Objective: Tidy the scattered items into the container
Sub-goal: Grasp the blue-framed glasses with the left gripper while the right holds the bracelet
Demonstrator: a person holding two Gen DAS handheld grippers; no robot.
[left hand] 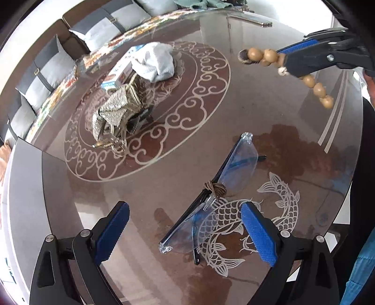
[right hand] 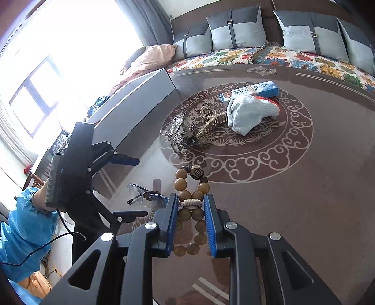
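My left gripper (left hand: 185, 223) is open just above the glass table, its jaws either side of clear safety glasses (left hand: 218, 185) with a brown cord knotted at the bridge. My right gripper (right hand: 190, 211) is shut on a wooden bead bracelet (right hand: 189, 194) and holds it above the table; it also shows in the left wrist view (left hand: 284, 62), with the bracelet (left hand: 260, 55) hanging from it. The glasses show in the right wrist view (right hand: 140, 192) under the left gripper (right hand: 138, 187). A woven gold mesh basket (left hand: 119, 108) lies tipped at the table's centre, also seen from the right (right hand: 187, 131).
A white knitted glove (left hand: 154, 62) and a blue-white medicine box (left hand: 119, 72) lie beside the basket, also in the right wrist view: glove (right hand: 250, 112), box (right hand: 250, 91). A phone (left hand: 250, 20) lies at the far edge. A sofa with grey cushions (right hand: 236, 30) runs behind the table.
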